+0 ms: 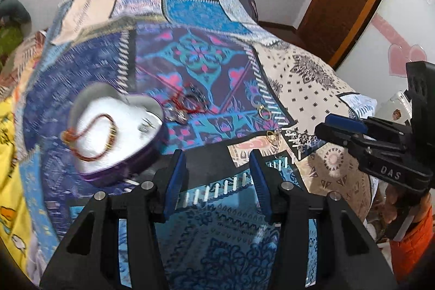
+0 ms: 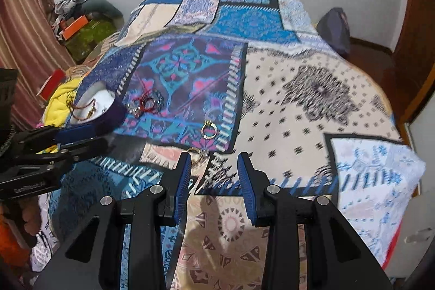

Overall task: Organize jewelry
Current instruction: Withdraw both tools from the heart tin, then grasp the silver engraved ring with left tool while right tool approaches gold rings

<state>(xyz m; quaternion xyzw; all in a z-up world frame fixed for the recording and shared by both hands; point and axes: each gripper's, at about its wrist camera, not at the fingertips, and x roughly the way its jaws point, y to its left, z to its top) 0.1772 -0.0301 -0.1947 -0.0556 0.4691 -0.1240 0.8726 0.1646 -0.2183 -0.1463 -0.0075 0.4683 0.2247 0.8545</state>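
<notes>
Right wrist view showed both claws, right claw (image 2: 213, 175) and left claw (image 1: 217, 173), apart and empty; the thin gold ring (image 2: 208, 130) on the patchwork bed (image 2: 312, 113) near its front edge looked light, rigid, slippery; pinch across its band.

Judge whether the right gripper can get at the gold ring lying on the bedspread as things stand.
Probably yes. The right gripper is open and empty, and the gold ring lies in the open on the bedspread just ahead of it, slightly left, with nothing over it.
</notes>
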